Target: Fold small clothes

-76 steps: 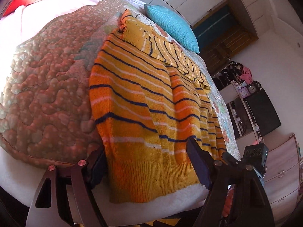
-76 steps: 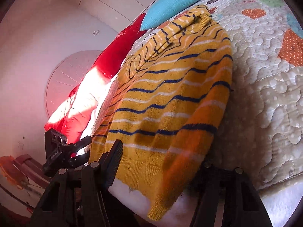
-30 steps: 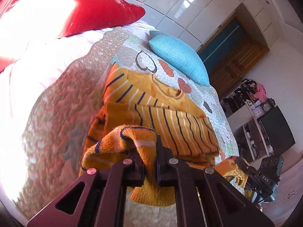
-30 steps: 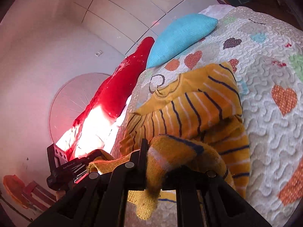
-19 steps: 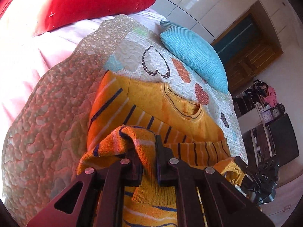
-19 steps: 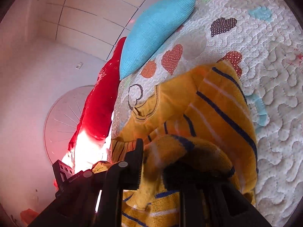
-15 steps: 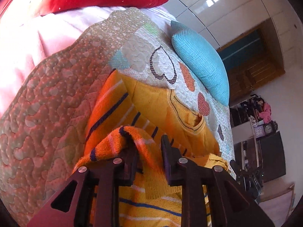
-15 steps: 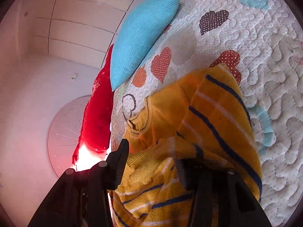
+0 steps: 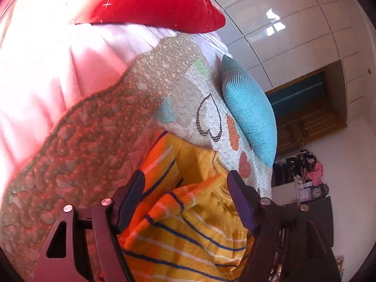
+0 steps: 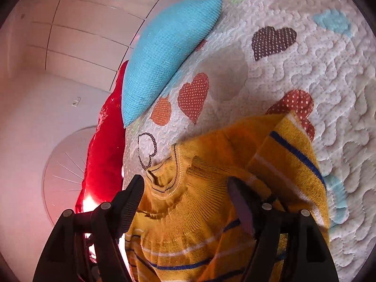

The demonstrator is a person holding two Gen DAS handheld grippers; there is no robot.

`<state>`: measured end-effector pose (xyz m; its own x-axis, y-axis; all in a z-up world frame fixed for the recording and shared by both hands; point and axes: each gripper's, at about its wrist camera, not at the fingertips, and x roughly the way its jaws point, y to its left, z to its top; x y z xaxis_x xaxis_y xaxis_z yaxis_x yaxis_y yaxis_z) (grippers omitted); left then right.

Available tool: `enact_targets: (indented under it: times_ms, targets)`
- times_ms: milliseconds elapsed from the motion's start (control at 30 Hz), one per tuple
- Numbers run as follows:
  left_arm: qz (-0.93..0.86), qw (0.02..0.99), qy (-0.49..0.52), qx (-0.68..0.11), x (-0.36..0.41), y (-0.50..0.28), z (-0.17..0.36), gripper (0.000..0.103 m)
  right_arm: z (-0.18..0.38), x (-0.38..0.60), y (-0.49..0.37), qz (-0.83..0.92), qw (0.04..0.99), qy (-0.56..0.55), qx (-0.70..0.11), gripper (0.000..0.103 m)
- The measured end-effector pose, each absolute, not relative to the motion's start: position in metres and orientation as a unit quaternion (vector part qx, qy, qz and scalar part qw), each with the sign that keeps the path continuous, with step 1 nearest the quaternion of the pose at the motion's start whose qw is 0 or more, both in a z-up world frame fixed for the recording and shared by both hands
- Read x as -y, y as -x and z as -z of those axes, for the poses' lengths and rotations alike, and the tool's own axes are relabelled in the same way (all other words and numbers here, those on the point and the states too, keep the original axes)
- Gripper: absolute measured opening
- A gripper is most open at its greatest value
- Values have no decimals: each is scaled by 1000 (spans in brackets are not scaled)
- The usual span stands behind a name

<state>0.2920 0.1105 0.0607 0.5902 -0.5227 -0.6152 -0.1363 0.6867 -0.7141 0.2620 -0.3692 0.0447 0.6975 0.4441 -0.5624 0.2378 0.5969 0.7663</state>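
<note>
A small orange-yellow knit sweater (image 9: 188, 230) with navy and white stripes lies folded over on the heart-patterned quilt (image 9: 98, 159). Its bottom half is doubled up over the chest, with the hem near the collar (image 10: 164, 183). My left gripper (image 9: 185, 199) is open, its jaws wide apart just above the folded hem at the sweater's left side. My right gripper (image 10: 185, 202) is open too, its jaws straddling the hem near the collar in the right wrist view, where the sweater (image 10: 202, 225) fills the lower middle.
A turquoise cushion (image 9: 249, 117) lies on the quilt just beyond the sweater; it also shows in the right wrist view (image 10: 164, 51). A red pillow (image 9: 150, 4) lies at the head of the bed. A dresser with clutter (image 9: 310, 188) stands at right.
Both grippers carried the sweater's hem up to the collar, then opened and let it go. The hem now lies on the upper part of the sweater.
</note>
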Motion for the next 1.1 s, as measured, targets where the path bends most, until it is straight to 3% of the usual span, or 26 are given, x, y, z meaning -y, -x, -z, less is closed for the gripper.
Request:
enact_targets:
  times_ms: [267, 333, 467, 600, 667, 700, 733, 867, 1100]
  targets:
    - [92, 852, 272, -437, -113, -213, -66, 75, -99, 330, -211, -31, 882, -209, -421, 79]
    - [94, 859, 243, -442, -105, -194, -56, 75, -97, 314, -188, -29, 888, -148, -434, 64]
    - [42, 887, 106, -448, -74, -176, -30, 75, -74, 288, -149, -55, 878, -90, -468, 62]
    - [12, 890, 48, -452, -68, -176, -10, 76, -33, 309, -146, 25, 852, -33, -522, 46]
    - [3, 892, 56, -448, -73, -176, -10, 77, -31, 338, -145, 64, 849, -61, -520, 46]
    - [-1, 892, 61, -448, -76, -177, -9, 77, -31, 350, -145, 96, 844, -65, -523, 74]
    - [-2, 891, 68, -449, -79, -177, -7, 77, -32, 359, -144, 128, 841, -57, -523, 84]
    - [3, 889, 86, -449, -85, -176, -5, 77, -57, 356, -135, 143, 852, -36, -502, 75]
    - [6, 894, 112, -434, -109, -164, -19, 77, -126, 256, -149, 41, 902, -15, -429, 73]
